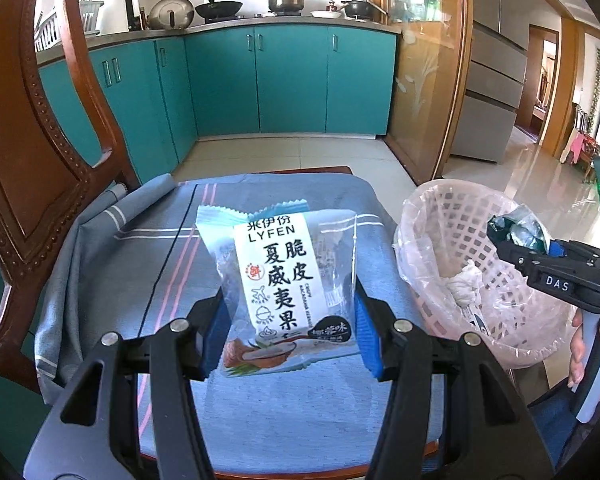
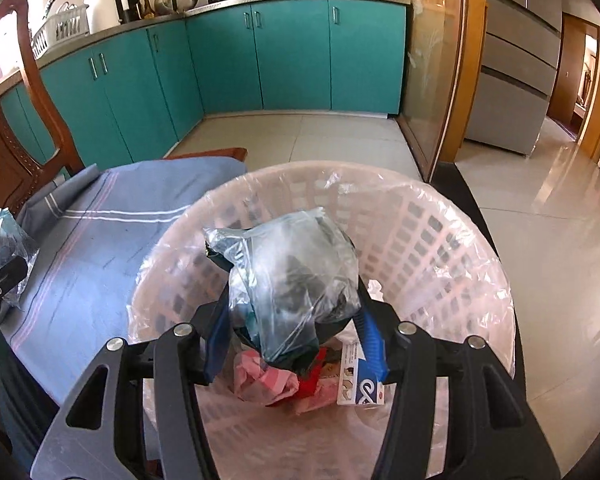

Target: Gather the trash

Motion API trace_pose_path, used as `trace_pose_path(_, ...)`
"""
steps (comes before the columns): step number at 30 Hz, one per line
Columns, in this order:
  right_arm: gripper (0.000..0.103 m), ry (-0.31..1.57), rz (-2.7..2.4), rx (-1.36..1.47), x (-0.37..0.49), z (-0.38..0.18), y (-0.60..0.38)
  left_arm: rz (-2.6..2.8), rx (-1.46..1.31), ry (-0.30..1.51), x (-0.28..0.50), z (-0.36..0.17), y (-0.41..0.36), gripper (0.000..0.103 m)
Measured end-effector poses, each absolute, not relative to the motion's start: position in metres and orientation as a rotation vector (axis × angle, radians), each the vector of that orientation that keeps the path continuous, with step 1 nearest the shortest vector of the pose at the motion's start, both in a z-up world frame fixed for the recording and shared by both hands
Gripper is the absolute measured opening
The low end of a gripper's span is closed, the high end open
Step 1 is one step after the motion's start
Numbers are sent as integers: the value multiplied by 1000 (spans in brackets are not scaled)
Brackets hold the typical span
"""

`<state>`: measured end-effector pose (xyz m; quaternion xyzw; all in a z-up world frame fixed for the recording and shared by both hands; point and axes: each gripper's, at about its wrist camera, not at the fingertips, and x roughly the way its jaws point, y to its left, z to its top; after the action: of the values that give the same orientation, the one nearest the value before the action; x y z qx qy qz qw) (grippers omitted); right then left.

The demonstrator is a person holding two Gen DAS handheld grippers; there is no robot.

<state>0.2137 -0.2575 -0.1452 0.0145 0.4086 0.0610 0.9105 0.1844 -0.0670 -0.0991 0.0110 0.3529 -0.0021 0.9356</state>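
Pinching a snack packet (image 1: 278, 280) between its blue pads, the left gripper (image 1: 288, 334) has closed in on the packet's lower half, so the jaws stand about as far apart as the packet is wide. By its look the packet is light, thin, crinkly film with a small lump inside; it should be slippery and buckle easily, so a grip across the filled middle, as now, seems safer than one on the flat serrated seal at 12 o'clock. The packet stands above a blue-grey striped cloth (image 1: 112, 256) spread over a chair seat (image 1: 312, 171); whether its lower edge touches the cloth cannot be told.

Outward at 3 o'clock in the left wrist view sits a pink lattice basket (image 1: 460, 216) lined with a clear bag, just beside the seat.

The right gripper (image 2: 296, 334) is clenched on a crumpled clear plastic bag (image 2: 292, 272) with something dark inside, soft and almost weightless by its look, likely to cling to the pads on release. It hangs over the basket's mouth, above trash already in the bottom: a pink wrapper (image 2: 260, 380), something red, and a small white box (image 2: 360, 376) at 5 o'clock. Beyond, at 12 o'clock, teal cabinets (image 2: 292, 52) line the kitchen floor.
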Motion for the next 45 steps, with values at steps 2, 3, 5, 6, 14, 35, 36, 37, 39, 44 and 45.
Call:
trace_pose_path(2, 59, 849, 122, 36, 214, -147, -260, -12, 20, 722, 186, -99, -68, 55)
trace_pose_path(3, 62, 849, 119, 44, 214, -147, -261, -16, 19, 720, 187, -98, -69, 55)
trace_pose_path(5, 71, 841, 121, 75, 213, -145, -266, -39, 13, 719, 190, -96, -74, 55)
trace_pose_path(6, 76, 833, 120, 93, 212, -143, -269, -50, 12, 718, 192, -95, -77, 55)
trace_pose_path(14, 88, 715, 34, 341, 200, -128, -319, -207, 24, 719, 212, -93, -128, 55)
trace_pose_path(35, 90, 623, -144, 601, 186, -135, -376, -292, 68, 684, 214, -96, -175, 99)
trace_pose_path(36, 90, 606, -140, 587, 185, -131, -372, -251, 67, 669, 209, -92, -165, 99)
trace_pose_path(37, 90, 589, -133, 571, 183, -127, -367, -227, 64, 660, 205, -89, -157, 99)
trace_pose_path(39, 93, 551, -112, 539, 180, -119, -358, -174, 51, 640, 192, -81, -136, 99)
trace_pose_path(44, 100, 425, -62, 391, 164, -98, -321, -48, 41, 577, 155, -59, -88, 99)
trace_pose_path(45, 100, 409, -57, 363, 160, -97, -313, -32, 39, 568, 147, -56, -80, 99)
